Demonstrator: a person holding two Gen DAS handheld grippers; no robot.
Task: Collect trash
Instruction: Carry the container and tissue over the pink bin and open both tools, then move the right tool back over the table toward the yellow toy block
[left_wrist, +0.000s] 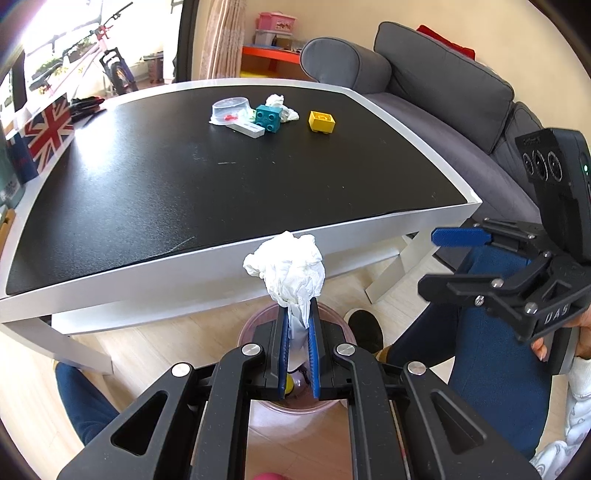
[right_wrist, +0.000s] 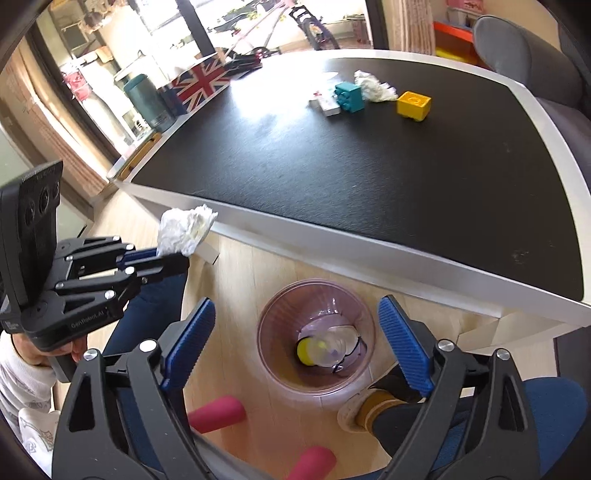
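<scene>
The left wrist view looks forward along its own fingers (left_wrist: 280, 343) from below the near edge of the surface (left_wrist: 229, 166), tilted slightly up across it toward the sofa (left_wrist: 439, 88) and the window. The right wrist view sits higher and angles down — its fingers (right_wrist: 192, 332) frame the bin (right_wrist: 273, 373) on the floor close beneath. Both views share the black surface with the teal block (left_wrist: 269, 117) and yellow block (left_wrist: 322, 121) at its far end, well away from either lens. Each camera also catches the other gripper at its side — the right gripper (left_wrist: 436, 258) near the left view's edge, the left gripper (right_wrist: 162, 256) likewise.
</scene>
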